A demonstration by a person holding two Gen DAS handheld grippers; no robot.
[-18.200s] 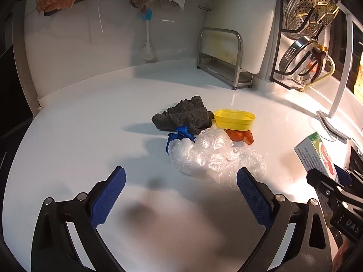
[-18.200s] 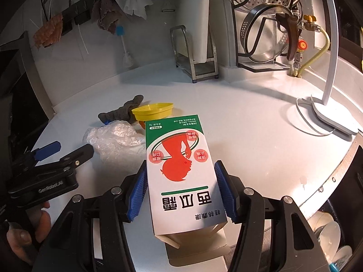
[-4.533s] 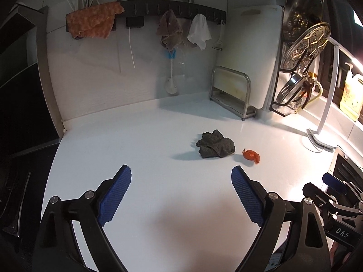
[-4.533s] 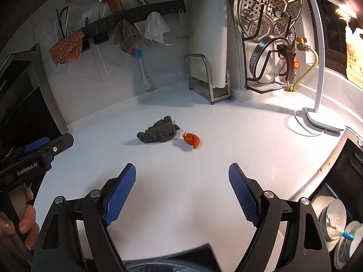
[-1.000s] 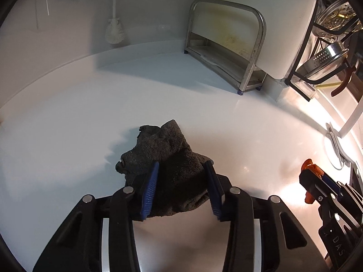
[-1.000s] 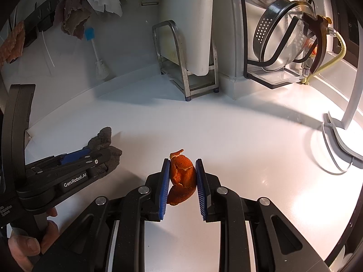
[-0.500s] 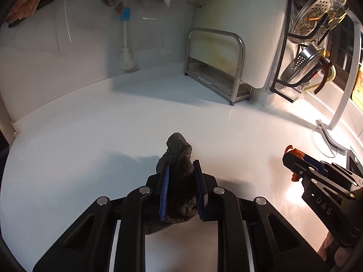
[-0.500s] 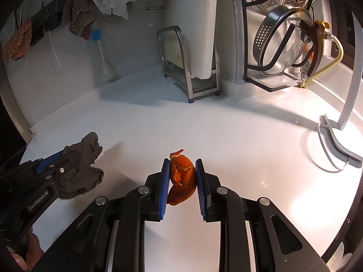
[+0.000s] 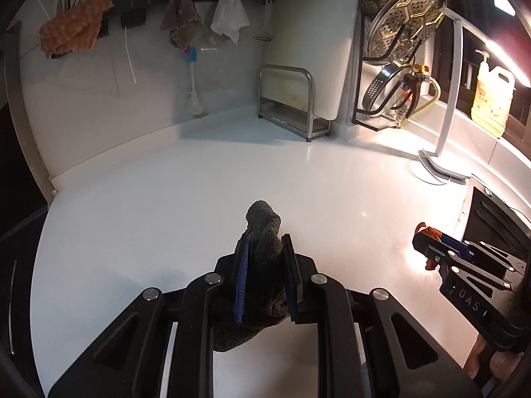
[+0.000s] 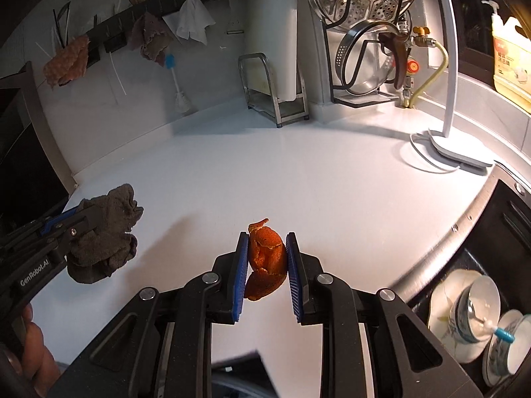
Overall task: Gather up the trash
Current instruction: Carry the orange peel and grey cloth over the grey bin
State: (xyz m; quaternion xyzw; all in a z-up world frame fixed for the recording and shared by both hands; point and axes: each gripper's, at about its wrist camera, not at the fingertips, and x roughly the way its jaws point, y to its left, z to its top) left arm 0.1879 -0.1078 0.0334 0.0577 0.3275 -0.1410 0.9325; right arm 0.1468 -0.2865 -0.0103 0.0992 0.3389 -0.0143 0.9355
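Observation:
My left gripper (image 9: pixel 264 252) is shut on a dark grey rag (image 9: pixel 262 232) and holds it lifted above the white counter (image 9: pixel 166 205). The rag hangs down between the blue pads. In the right wrist view the left gripper (image 10: pixel 79 220) shows at the left with the rag (image 10: pixel 106 235) bunched at its tip. My right gripper (image 10: pixel 267 248) is shut on a piece of orange peel (image 10: pixel 265 258), also held off the counter (image 10: pixel 298 172). In the left wrist view the right gripper (image 9: pixel 428 247) shows at the right edge, the peel (image 9: pixel 429 232) sticking out of it.
A metal rack (image 9: pixel 287 99) and white cutting board (image 9: pixel 308 33) stand at the back. A pot-lid holder (image 10: pixel 365 49) and a white lamp base (image 10: pixel 454 152) are at the right. A sink with dishes (image 10: pixel 464 315) lies at the lower right. Cloths (image 9: pixel 69 30) hang on the wall rail.
Both grippers have lifted and pulled back from the counter with the rag and the peel still held. The view is now wider and higher.

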